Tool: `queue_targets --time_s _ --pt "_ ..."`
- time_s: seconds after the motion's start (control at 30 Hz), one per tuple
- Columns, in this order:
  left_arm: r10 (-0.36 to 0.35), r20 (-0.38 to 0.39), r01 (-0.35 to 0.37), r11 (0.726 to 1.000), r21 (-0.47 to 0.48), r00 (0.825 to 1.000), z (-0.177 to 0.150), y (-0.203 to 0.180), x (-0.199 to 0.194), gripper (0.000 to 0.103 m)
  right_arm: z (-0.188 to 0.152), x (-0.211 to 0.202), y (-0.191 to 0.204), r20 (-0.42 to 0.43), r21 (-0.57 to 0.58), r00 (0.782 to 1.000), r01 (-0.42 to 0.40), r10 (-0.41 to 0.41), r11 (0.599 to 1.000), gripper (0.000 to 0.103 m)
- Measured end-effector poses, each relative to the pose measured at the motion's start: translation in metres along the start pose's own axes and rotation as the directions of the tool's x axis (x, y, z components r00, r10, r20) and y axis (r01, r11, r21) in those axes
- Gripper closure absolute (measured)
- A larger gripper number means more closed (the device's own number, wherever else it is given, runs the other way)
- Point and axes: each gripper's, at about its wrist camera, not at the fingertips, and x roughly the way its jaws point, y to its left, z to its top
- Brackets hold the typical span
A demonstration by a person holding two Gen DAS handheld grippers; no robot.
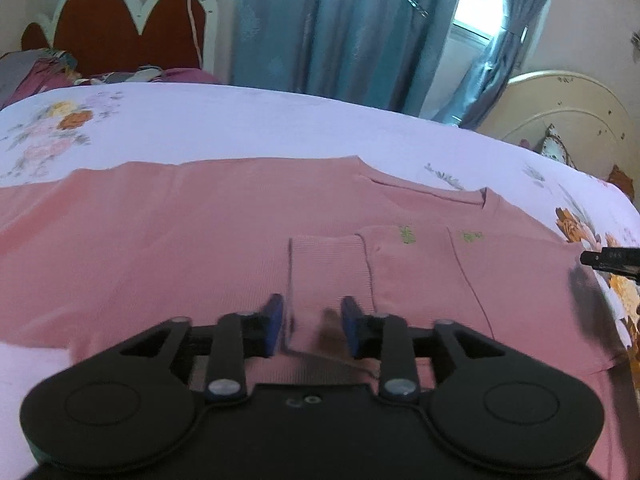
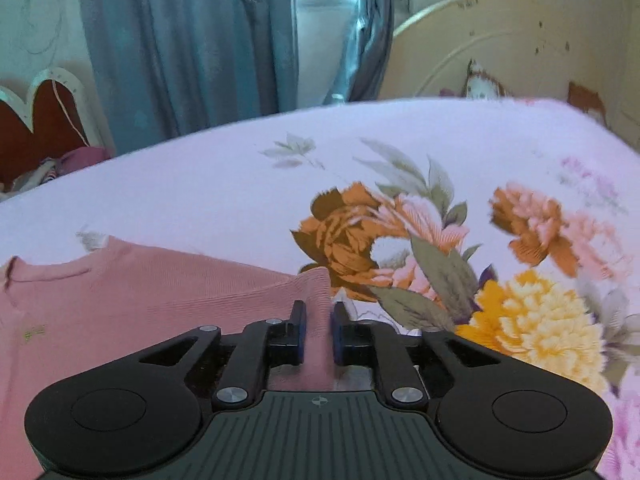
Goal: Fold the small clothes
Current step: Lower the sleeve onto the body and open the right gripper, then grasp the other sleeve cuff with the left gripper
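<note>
1. A pink ribbed knit sweater (image 1: 200, 248) lies spread flat on a bed covered by a pale floral bedsheet (image 1: 240, 128). Its neckline faces the far side of the bed, and small green embroidered marks show on the chest.
2. One sleeve is already laid across the body, its ribbed cuff (image 1: 328, 264) pointing away from the left wrist camera.
3. The left tongs (image 1: 311, 322) sit low over this sleeve, part-way apart. The blue pads stand on either side of the sleeve without pressing it, so nothing is held.
4. The right tongs (image 2: 318, 330) are at the sweater's right edge, where the pink knit meets the printed flowers. They are narrow, with a ridge of the pink fabric standing between the pads. The pads look close to the cloth or just pinching it; I cannot tell for certain whether they grip it.
5. In the left wrist view, the tip of the right tongs shows as a dark shape at the far right, beside the garment's edge.
6. Handling, as a judgement: the knit looks soft, light and limp, with no stiffness. It should drape and stretch when lifted, and a single layer may slip from a shallow pinch.
7. The best places to take hold seem to be the firmer edges: the shoulder seam, the hem or the ribbed cuff.
8. Teal curtains (image 1: 340, 20) and a cream headboard (image 2: 500, 48) stand beyond the bed.
</note>
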Motion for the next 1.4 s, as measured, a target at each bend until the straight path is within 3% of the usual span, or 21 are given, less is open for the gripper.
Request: queue_targets --time_s 0.03,0.07,0.13,0.23,0.4,0.67,0.93,1.23,1.37,1.4 --pt "0.011 0.004 -0.011 1.0 -0.006 1.0 0.0 0.003 -0.005 0.051 -0.003 -0.009 0.005 0.013 -0.014 1.0 -0.012 0.012 1.0 0.04" --pt "0.023 0.011 -0.023 1.0 -0.011 1.0 0.0 0.005 -0.009 0.041 -0.007 -0.02 0.012 0.033 -0.03 0.999 -0.024 0.024 0.999 0.036" --pt "0.049 0.025 -0.048 0.999 -0.019 0.998 -0.001 0.013 -0.02 0.038 -0.015 -0.037 0.027 0.044 -0.064 0.996 -0.07 0.073 0.995 0.036" --pt "0.08 0.017 -0.079 0.995 -0.055 0.997 -0.002 0.03 -0.034 0.035 -0.026 -0.052 0.055 0.01 -0.065 0.985 -0.172 0.173 0.983 0.036" --pt "0.148 0.004 -0.147 0.982 -0.118 0.989 -0.008 0.071 -0.06 0.032 -0.047 -0.065 0.113 -0.05 -0.117 0.961 -0.275 0.271 0.954 0.036" --pt "0.23 -0.017 -0.226 0.936 -0.271 0.973 -0.016 0.163 -0.091 0.031 -0.065 -0.078 0.208 -0.093 -0.207 0.929 -0.371 0.359 0.905 0.037" --pt "0.305 -0.033 -0.291 0.865 -0.407 0.952 -0.017 0.262 -0.104 0.031 -0.061 -0.079 0.277 -0.077 -0.218 0.915 -0.402 0.395 0.889 0.037" --pt "0.363 -0.051 -0.327 0.759 -0.564 0.93 -0.003 0.361 -0.082 0.034 -0.074 -0.05 0.298 -0.122 -0.191 0.945 -0.322 0.303 0.927 0.037" --pt "0.375 -0.029 -0.318 0.742 -0.59 0.927 -0.001 0.376 -0.072 0.036 -0.086 -0.034 0.298 -0.188 -0.204 0.946 -0.302 0.265 0.931 0.037" --pt "0.378 -0.017 -0.314 0.742 -0.592 0.926 -0.001 0.377 -0.071 0.041 -0.087 -0.032 0.298 -0.183 -0.211 0.947 -0.299 0.263 0.931 0.037"
